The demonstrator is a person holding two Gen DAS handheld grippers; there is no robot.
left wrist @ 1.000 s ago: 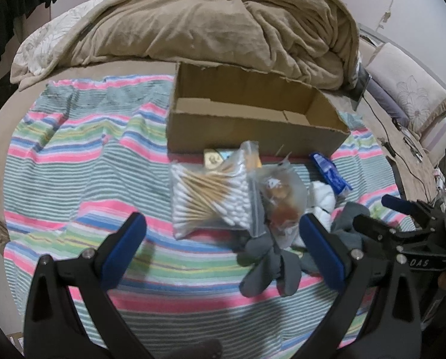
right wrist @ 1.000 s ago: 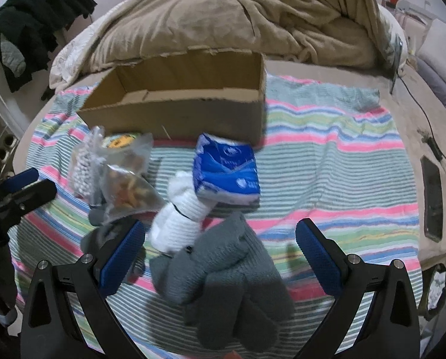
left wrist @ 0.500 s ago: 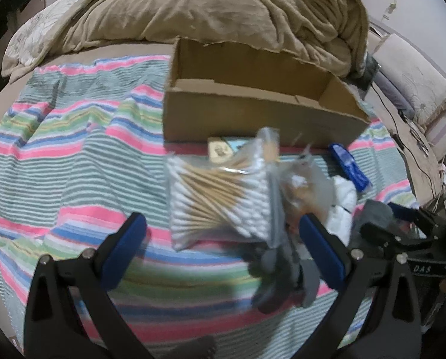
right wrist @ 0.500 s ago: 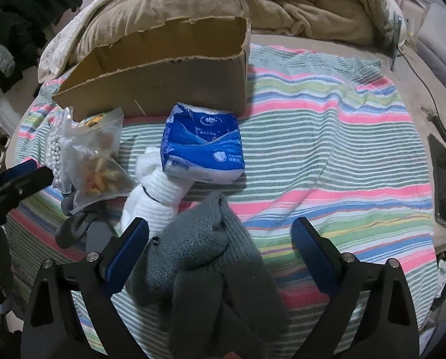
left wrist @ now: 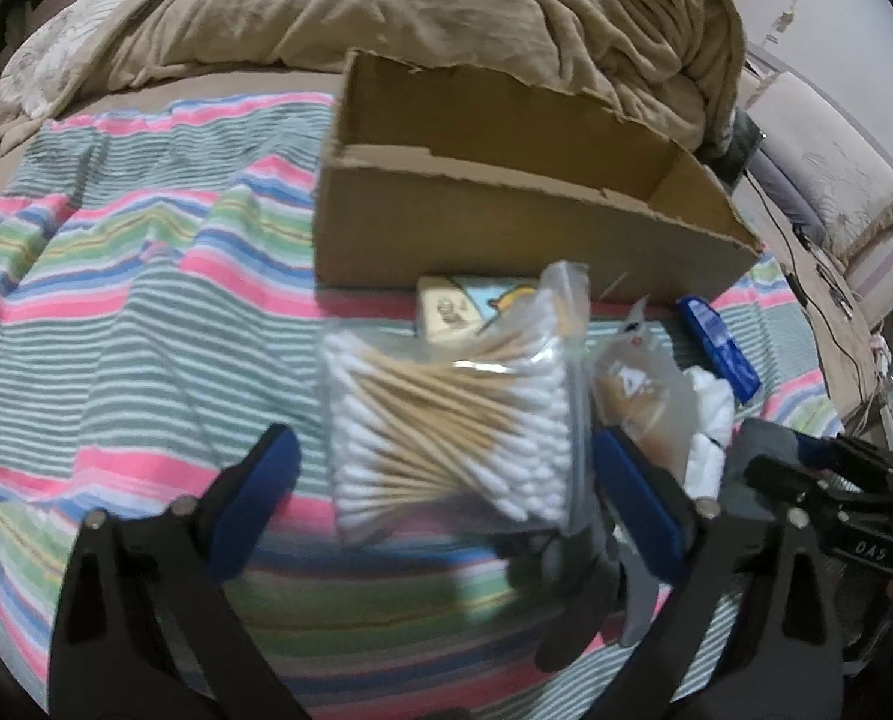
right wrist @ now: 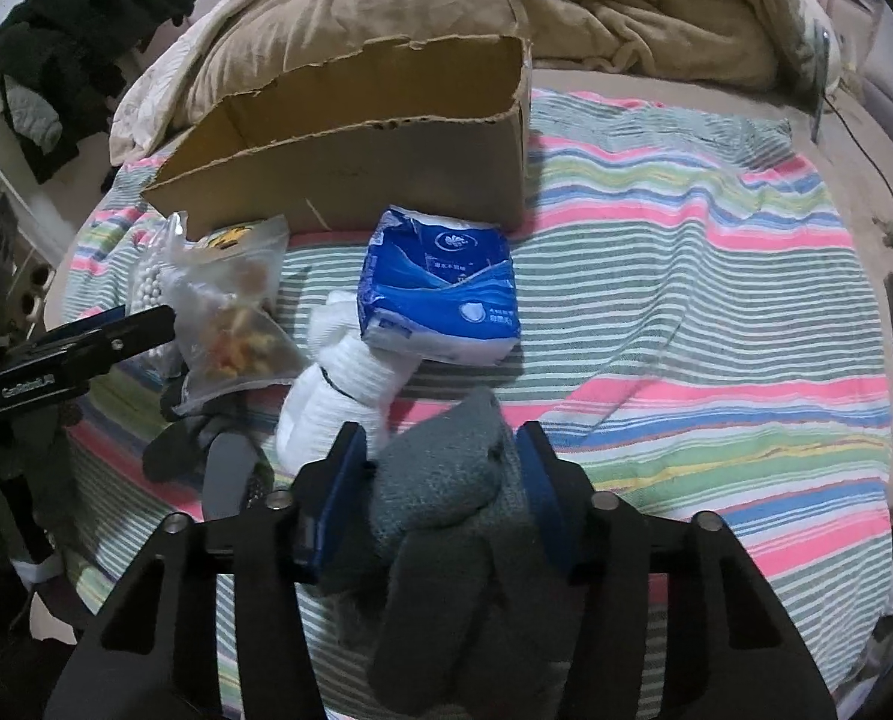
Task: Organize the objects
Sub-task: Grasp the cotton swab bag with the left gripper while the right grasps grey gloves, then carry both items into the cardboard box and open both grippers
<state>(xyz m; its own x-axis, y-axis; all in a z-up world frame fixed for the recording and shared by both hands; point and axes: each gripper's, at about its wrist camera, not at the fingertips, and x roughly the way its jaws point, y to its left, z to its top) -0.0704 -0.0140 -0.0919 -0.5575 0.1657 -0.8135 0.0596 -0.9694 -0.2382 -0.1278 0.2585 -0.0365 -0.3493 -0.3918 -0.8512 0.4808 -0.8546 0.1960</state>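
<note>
Right tongs [right wrist: 440,474] clamp grey glove [right wrist: 440,480]; left tongs [left wrist: 446,480] apart around cotton-swab bag [left wrist: 452,426].

We see the cardboard box [right wrist: 350,174] on the bed [right wrist: 716,300], behind everything. Before it lies the tissue pack [right wrist: 440,294]; left of that, the swab bag [left wrist: 446,420].

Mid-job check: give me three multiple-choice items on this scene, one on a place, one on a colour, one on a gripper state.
1. Where does the blue plastic tissue pack lie?
A. inside the box
B. on the striped blanket before the brown cardboard box
C. on the duvet

2. Colour of the knitted glove between the right hand-held gripper pads?
A. grey
B. red
C. yellow

3. The left hand-held gripper is:
A. shut on the clear bag of cotton swabs
B. open around that bag
C. holding the box

Answers: B, it sits outside the box front; A, grey knit; B, pads stand wide apart.
</note>
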